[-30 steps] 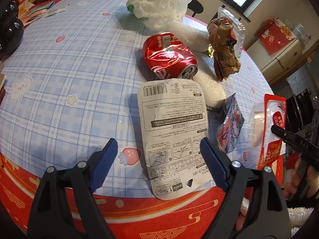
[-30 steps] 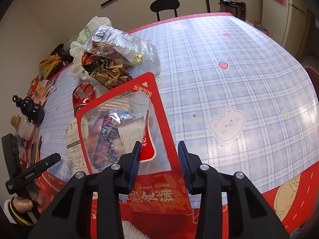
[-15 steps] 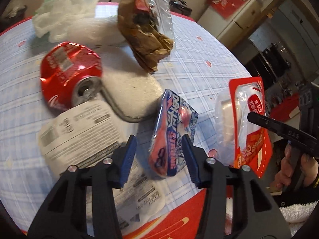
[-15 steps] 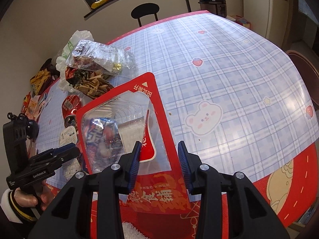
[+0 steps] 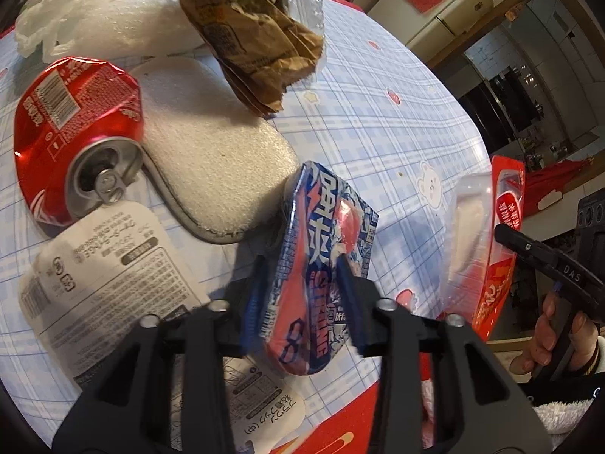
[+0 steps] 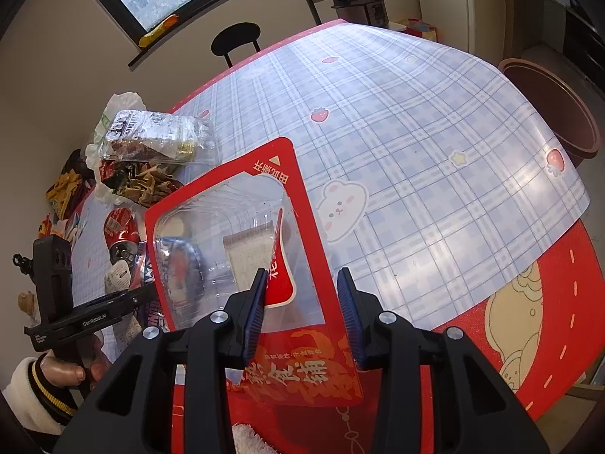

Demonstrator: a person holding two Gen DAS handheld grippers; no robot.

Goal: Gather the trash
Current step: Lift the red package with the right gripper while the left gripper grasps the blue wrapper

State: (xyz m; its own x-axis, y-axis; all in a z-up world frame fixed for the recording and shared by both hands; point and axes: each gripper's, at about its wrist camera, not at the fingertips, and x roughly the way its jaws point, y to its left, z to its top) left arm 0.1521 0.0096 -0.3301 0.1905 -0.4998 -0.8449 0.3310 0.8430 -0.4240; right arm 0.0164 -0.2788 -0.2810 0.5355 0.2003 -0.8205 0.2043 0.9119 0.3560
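A blue and red snack wrapper point(image 5: 321, 234) stands on edge on the checked tablecloth point(image 5: 378, 121). My left gripper point(image 5: 302, 299) straddles its near end; the jaws are closing and both pads press its sides. My right gripper point(image 6: 300, 302) is shut on a red card package with a clear blister point(image 6: 234, 234), held tilted above the table's near edge. That package point(image 5: 503, 234) shows edge-on at the right of the left wrist view, beside the right gripper point(image 5: 548, 261). The left gripper point(image 6: 113, 302) shows at the left of the right wrist view.
A crushed red can point(image 5: 75, 132), a white foam pad point(image 5: 211, 159), a white printed card point(image 5: 109, 276), a crumpled brown bag point(image 5: 257, 38) and a white plastic bag point(image 5: 75, 0) lie around the wrapper. A brown pot point(image 6: 556, 106) stands beyond the table's right edge, a black chair point(image 6: 236, 39) behind.
My left gripper swung right from over the white card to the blue and red wrapper, and its jaws narrowed onto it. The right gripper kept its hold on the red package and drifted a little.
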